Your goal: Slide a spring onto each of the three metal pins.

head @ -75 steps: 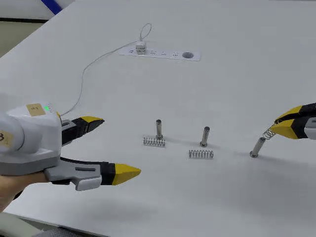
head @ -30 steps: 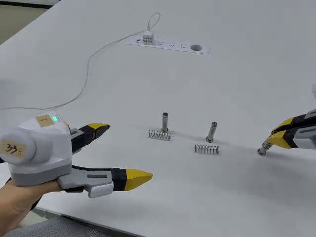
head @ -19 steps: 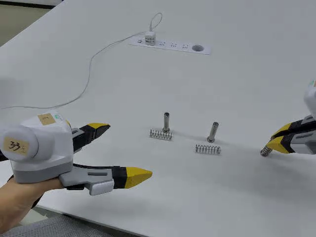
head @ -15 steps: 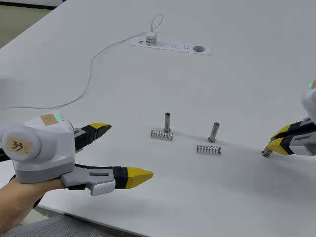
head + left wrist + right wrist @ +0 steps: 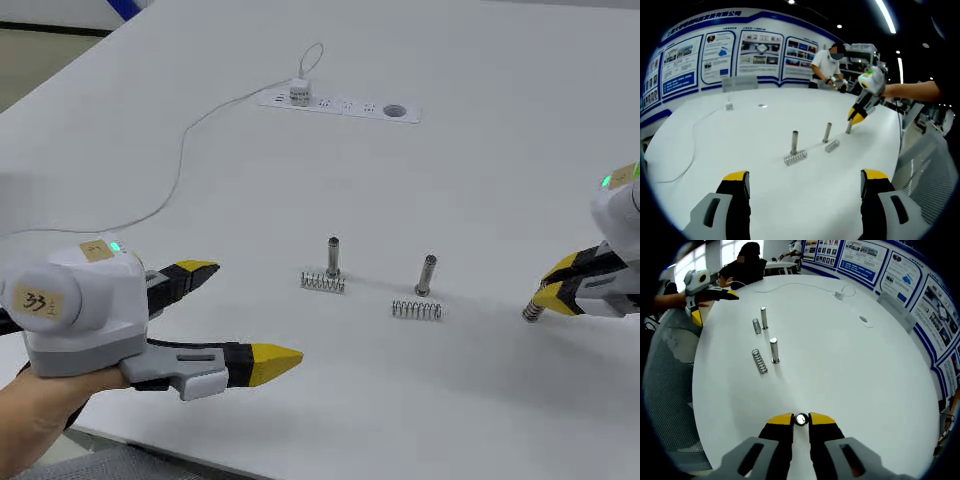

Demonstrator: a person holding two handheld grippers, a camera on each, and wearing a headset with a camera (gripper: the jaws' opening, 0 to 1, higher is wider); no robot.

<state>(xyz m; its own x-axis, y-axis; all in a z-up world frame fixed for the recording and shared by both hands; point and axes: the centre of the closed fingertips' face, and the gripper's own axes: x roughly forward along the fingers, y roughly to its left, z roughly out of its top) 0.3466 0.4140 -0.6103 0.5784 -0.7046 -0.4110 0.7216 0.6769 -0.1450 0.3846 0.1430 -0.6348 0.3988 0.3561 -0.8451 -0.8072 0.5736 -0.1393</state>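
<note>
Two bare metal pins [image 5: 333, 251] [image 5: 428, 273] stand upright mid-table, each with a loose spring [image 5: 323, 283] [image 5: 416, 310] lying at its foot. The third pin [image 5: 533, 311] leans at the right, and a spring sits around it. My right gripper [image 5: 551, 287] is shut on that spring, low on the pin. In the right gripper view the pin's round head [image 5: 800, 419] shows between the yellow tips of the right gripper [image 5: 800, 422]. My left gripper [image 5: 240, 312] hovers open at the near left, holding nothing, and its jaws [image 5: 804, 180] face the pins [image 5: 794, 141] [image 5: 827, 132].
A white power strip [image 5: 340, 103] with a plugged-in adapter lies at the far side. Its cable [image 5: 180, 160] curves off toward the left edge. The table's near edge runs just below my left gripper. People stand at other tables in the background.
My right gripper has carried the spring from above the leaning pin's top down over it, close to the table. The left gripper has stayed open in place.
</note>
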